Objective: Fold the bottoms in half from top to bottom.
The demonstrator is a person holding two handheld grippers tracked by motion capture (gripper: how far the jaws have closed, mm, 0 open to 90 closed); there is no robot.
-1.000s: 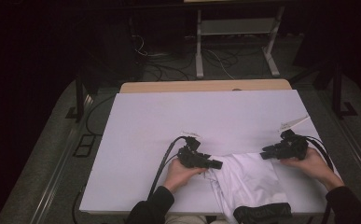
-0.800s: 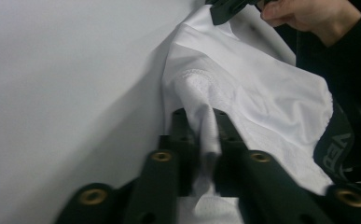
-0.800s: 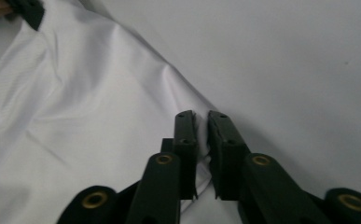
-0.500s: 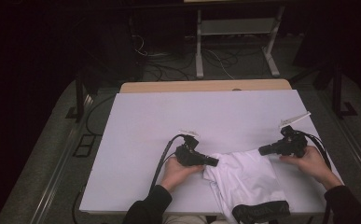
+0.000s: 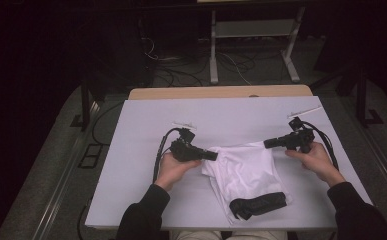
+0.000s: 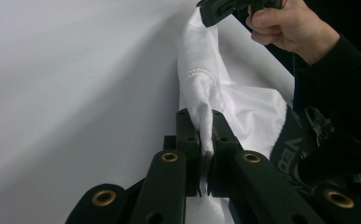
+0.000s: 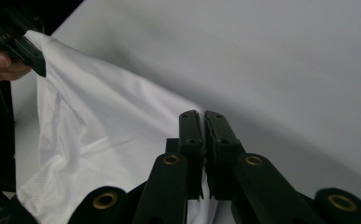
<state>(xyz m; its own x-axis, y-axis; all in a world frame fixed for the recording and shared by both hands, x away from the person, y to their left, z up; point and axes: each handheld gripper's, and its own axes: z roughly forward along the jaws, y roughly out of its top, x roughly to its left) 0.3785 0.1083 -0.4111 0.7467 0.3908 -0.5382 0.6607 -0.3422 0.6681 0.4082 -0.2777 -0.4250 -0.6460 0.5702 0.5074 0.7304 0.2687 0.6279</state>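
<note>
A white garment with a black band at its near end lies crumpled on the white table. My left gripper is shut on the garment's left edge, and a stitched hem runs up out of its jaws. My right gripper is shut on the right corner, with white garment showing under its closed jaws. The top edge hangs lifted between the two grippers. Each gripper view also shows the other gripper pinching the far corner.
Two short strips of tape lie on the table behind the hands. A wooden edge borders the table's far side. Beyond it stand a metal stand and loose floor cables.
Both hands have drawn apart and risen a little, away from me. The garment's top edge is pulled up and stretched between the grippers, and its black band end has shifted.
</note>
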